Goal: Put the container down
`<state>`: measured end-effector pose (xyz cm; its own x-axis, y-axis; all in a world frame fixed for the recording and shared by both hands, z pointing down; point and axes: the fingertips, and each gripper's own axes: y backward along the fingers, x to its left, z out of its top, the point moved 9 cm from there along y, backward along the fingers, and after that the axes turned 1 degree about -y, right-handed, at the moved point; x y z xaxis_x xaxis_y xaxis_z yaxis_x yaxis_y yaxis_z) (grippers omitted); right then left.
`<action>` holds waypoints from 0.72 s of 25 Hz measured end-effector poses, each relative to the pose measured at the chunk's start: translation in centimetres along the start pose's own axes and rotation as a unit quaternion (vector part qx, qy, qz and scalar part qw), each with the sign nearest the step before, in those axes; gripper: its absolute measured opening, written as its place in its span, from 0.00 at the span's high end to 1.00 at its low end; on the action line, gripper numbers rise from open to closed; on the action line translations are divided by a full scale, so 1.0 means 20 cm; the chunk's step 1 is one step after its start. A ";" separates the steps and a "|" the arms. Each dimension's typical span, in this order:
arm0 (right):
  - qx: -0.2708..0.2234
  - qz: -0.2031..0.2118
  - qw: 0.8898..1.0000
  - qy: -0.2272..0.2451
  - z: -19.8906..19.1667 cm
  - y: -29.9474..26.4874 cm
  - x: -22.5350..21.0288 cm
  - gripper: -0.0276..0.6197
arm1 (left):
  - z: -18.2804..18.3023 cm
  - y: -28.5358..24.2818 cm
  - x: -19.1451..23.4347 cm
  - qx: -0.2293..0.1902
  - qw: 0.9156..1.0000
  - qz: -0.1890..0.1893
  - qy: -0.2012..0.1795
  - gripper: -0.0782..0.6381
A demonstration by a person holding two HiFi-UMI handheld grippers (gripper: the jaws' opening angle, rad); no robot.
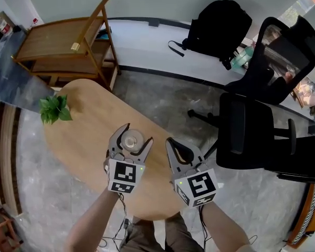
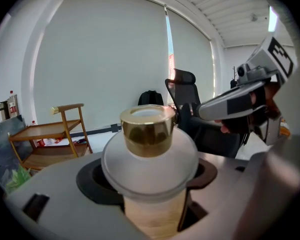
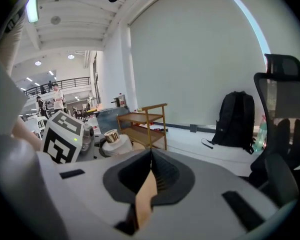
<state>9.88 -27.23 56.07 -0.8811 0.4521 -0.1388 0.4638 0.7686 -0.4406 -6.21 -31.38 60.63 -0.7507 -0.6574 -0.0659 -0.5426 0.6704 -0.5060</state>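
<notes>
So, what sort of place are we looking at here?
Most likely an office or shared workspace: a black office chair, a black backpack left against the wall, and a wooden trolley beside an oval wooden table.

head view: steeply down on table (image 1: 94, 121) | left gripper view, right gripper view: close, level, forward | shared: cart (image 1: 58, 41), chair (image 1: 273, 80)

My left gripper (image 1: 138, 134) hides the container (image 2: 149, 154) below its shoulder at lower centre of the left gripper view, so I cannot tell whether its base touches the table (image 1: 89, 119). My forearms (image 1: 94, 219) run off the head view's bottom edge
</notes>
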 end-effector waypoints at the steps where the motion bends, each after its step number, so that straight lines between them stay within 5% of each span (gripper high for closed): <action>1: 0.005 0.000 1.000 -0.005 -0.06 -0.03 -0.01 0.96 | -0.06 -0.05 -0.01 0.001 1.000 -0.001 -0.003 0.43; 11: 0.045 0.008 0.999 -0.008 -0.57 -0.26 -0.12 0.96 | -0.64 -0.47 -0.14 0.042 0.998 -0.027 0.025 0.43; 18: 0.068 0.018 0.997 -0.006 -0.82 -0.35 -0.13 0.96 | -0.92 -0.61 -0.20 0.068 0.997 -0.045 -0.013 0.43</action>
<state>10.40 -26.30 73.95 -0.8650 0.4731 -0.1669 0.4796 0.6824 -0.5517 -3.41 -30.60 82.85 -0.6902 -0.7226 -0.0370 -0.5501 0.5573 -0.6220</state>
